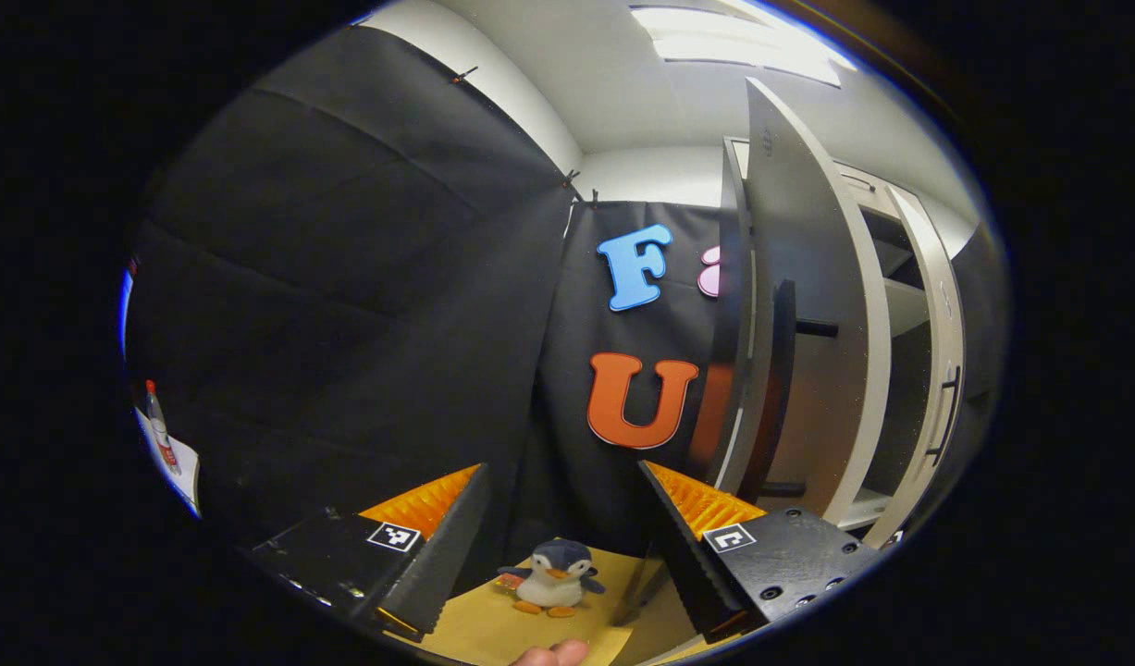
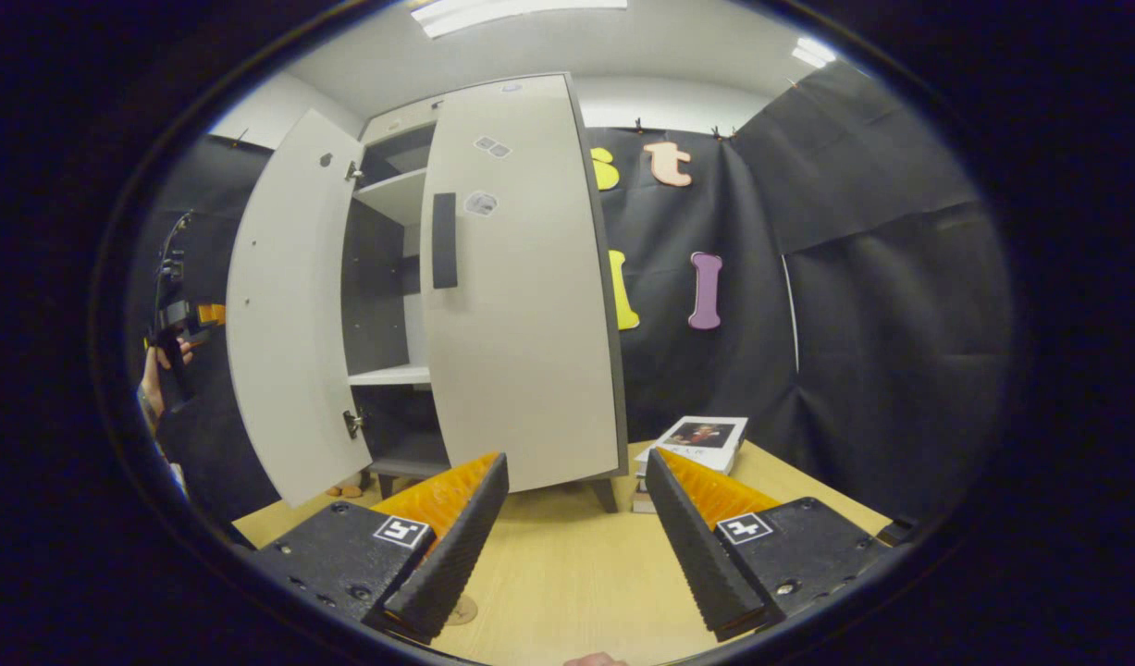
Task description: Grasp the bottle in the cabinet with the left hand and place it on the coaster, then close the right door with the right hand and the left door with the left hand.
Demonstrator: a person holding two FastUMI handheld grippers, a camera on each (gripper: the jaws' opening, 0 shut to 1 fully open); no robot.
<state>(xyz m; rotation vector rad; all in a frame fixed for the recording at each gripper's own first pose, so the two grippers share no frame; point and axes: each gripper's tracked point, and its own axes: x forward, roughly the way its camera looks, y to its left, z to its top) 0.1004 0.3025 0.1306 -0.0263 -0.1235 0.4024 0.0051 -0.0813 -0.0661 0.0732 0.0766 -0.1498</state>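
**Cabinet with both doors ajar; both grippers wide and empty**

Left gripper view: left gripper (image 1: 562,532), fingers spread wide, nothing between them. Beyond the fingertips, a plush penguin (image 1: 553,575) stands on the tabletop (image 1: 474,629). To the right, the cabinet (image 1: 886,370) seen edge-on, its left door (image 1: 808,305) swung out with a dark handle; pale shelves show inside, contents not discernible. A small bottle (image 1: 160,427) lies far at the left edge, on something white.

Right gripper view: right gripper (image 2: 576,532), fingers likewise wide apart and empty, above the tabletop (image 2: 567,573). Cabinet (image 2: 391,305) ahead, left door (image 2: 289,314) open wide, right door (image 2: 521,287) partly open. Visible shelves (image 2: 391,375) carry nothing that can be made out. Books (image 2: 697,439) stacked just right of the cabinet. A hand (image 2: 155,379) with the other gripper shows at far left.
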